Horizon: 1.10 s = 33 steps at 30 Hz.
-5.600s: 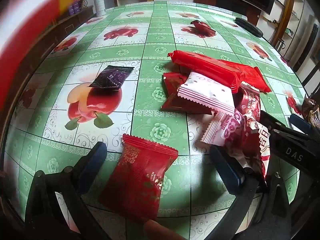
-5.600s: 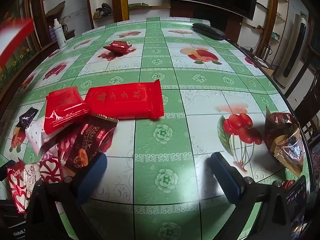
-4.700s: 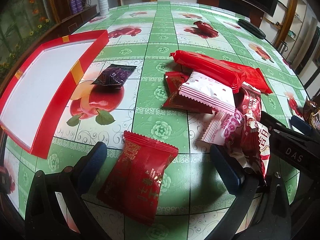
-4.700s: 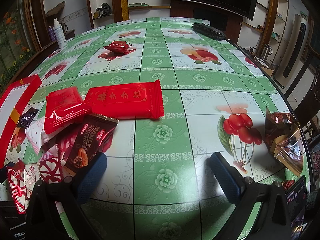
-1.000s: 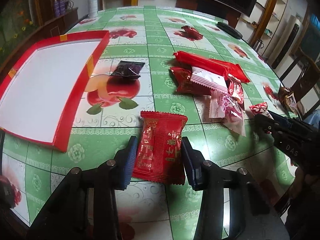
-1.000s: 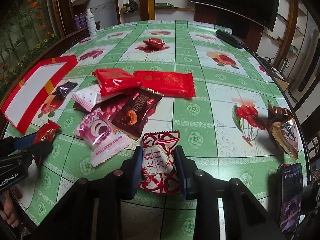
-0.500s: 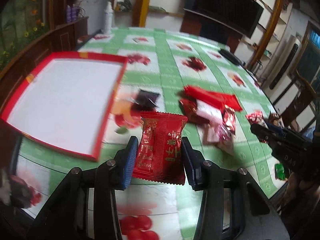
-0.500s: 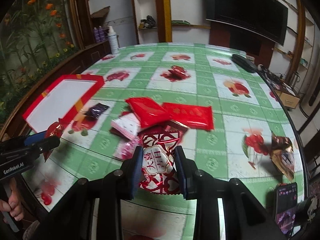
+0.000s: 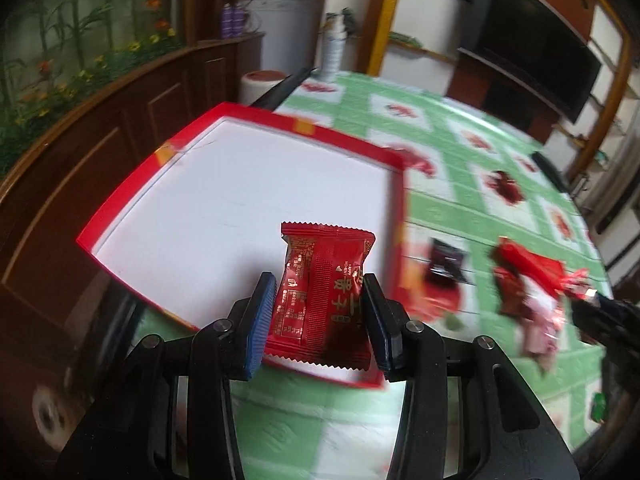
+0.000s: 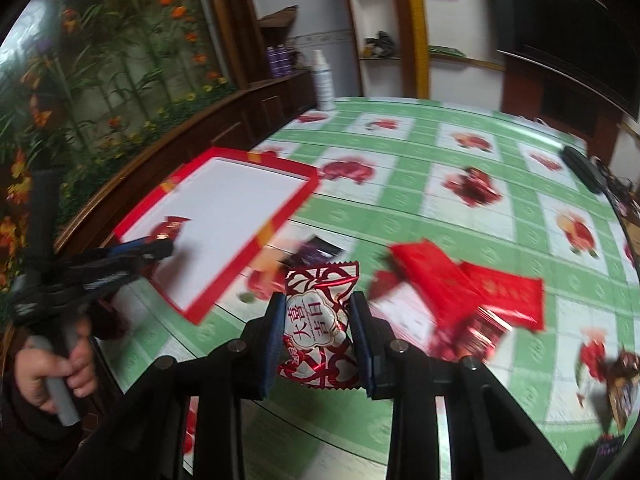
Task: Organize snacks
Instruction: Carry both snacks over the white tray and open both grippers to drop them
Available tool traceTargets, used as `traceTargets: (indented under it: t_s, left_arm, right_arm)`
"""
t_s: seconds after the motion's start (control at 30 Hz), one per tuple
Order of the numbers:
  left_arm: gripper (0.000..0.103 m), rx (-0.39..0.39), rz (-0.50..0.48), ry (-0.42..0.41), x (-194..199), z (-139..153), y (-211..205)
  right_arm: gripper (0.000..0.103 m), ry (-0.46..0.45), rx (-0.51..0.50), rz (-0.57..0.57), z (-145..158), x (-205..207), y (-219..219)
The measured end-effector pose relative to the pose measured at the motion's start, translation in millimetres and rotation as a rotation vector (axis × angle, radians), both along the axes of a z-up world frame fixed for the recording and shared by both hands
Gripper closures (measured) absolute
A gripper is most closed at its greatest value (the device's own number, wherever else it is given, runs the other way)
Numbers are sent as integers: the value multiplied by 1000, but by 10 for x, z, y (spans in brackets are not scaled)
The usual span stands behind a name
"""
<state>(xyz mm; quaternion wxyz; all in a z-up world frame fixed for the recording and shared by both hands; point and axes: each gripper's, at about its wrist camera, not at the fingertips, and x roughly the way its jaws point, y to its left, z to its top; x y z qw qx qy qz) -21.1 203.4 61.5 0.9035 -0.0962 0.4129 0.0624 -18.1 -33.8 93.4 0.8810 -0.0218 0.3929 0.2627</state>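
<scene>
Presently, the left hand-held gripper (image 9: pixel 320 312) is clamped on a red snack packet (image 9: pixel 325 294), its blue pads pressing the packet's two long sides. The packet stands upright in the left wrist view, long axis running away from the camera along the fingers, serrated far edge pointing towards the red tray (image 9: pixel 132 208). It is held in the air over the tray's near right corner, above the white floor of the tray.

The right hand-held gripper (image 10: pixel 316 344) is clamped on a red-and-white candy packet (image 10: pixel 320 320), likewise upright between the pads, long axis along the fingers, crimped top edge pointing towards the far side of the table (image 10: pixel 400 208). It is carried clear of the green patterned table, between the tray and the pile of snacks (image 10: pixel 452 292).

In the right wrist view the left hand-held gripper (image 10: pixel 158 246) appears at the left, gripped by a hand (image 10: pixel 52 372), with its packet over the tray.

Differences from one second ago: both packets then lay at table level among the other snacks, already clamped; both now hang raised. The tray, then off to the left of the left wrist view, now fills its centre. The snack pile has shifted to the right in both views. Grip width is unchanged on both sides.
</scene>
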Motion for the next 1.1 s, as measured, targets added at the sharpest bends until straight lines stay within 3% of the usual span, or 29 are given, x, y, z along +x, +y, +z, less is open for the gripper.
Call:
traceTargets:
  t_s: [0.3, 0.37, 0.63, 0.7, 0.9, 1.1]
  left_arm:
    - [60, -21, -81, 118, 61, -350, -185]
    - [60, 4, -100, 125, -11, -391, -305]
    - [60, -28, -162, 127, -327, -384, -584]
    - [60, -61, -130, 99, -310, -317, -486]
    - [60, -32, 49, -12, 0, 13, 2]
    - [60, 3, 183, 23, 505, -44, 396]
  right_arm:
    - [69, 45, 13, 86, -10, 293, 463]
    - [69, 50, 2, 90, -26, 359, 538]
    - [69, 71, 10, 127, -82, 449, 699]
    - [69, 74, 18, 144, -104, 473, 745]
    - [68, 77, 69, 193, -163, 666, 963]
    - [68, 115, 80, 205, -293, 1061, 1265]
